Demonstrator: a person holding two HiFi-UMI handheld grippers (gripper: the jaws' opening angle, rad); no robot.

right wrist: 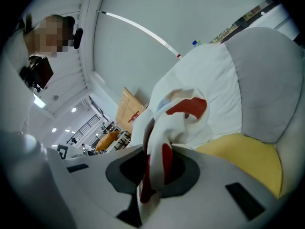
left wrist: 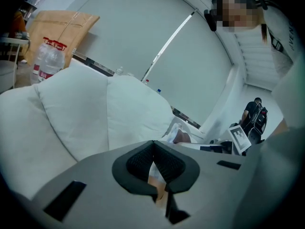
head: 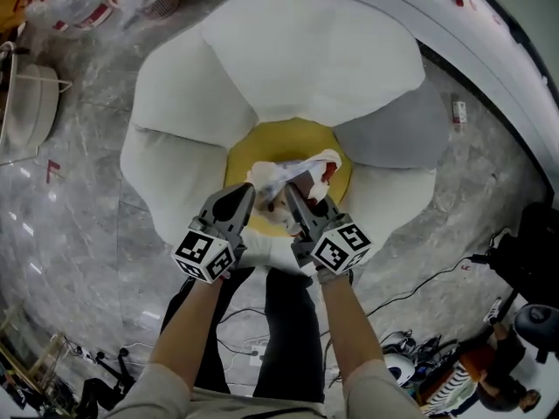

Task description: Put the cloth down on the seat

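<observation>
Both grippers are clamped on the cloth (head: 301,171), a white piece with red patches, bunched up directly over the yellow seat pad (head: 279,138) at the centre of a flower-shaped chair (head: 175,103). Left gripper (head: 243,195) comes in over the pad's near-left edge; in the left gripper view its jaws (left wrist: 153,166) are pressed together on a thin pale fold of cloth (left wrist: 152,174), with nearly no gap. Right gripper (head: 295,192) comes in over the pad's near edge, just beside the left one; in the right gripper view its jaws (right wrist: 159,162) are nipped on a thicker white-and-red fold (right wrist: 164,147), and the rest of the cloth (right wrist: 181,111) bulges up past the tips. The pad (right wrist: 248,161) shows right of the jaws in that view. None of the views shows whether the cloth's underside touches the pad. White petals (head: 297,51) ring the pad at back and left, and one grey petal (head: 393,125) sits to its right. The petals fill most of the left gripper view (left wrist: 71,113). Marble floor (head: 79,234) lies all around the chair. Packed water bottles (head: 79,3) stand well behind-left of the pad, with a cardboard sheet (left wrist: 59,25) by them. Cables (head: 428,279) run on the floor to the near-right of the pad.
</observation>
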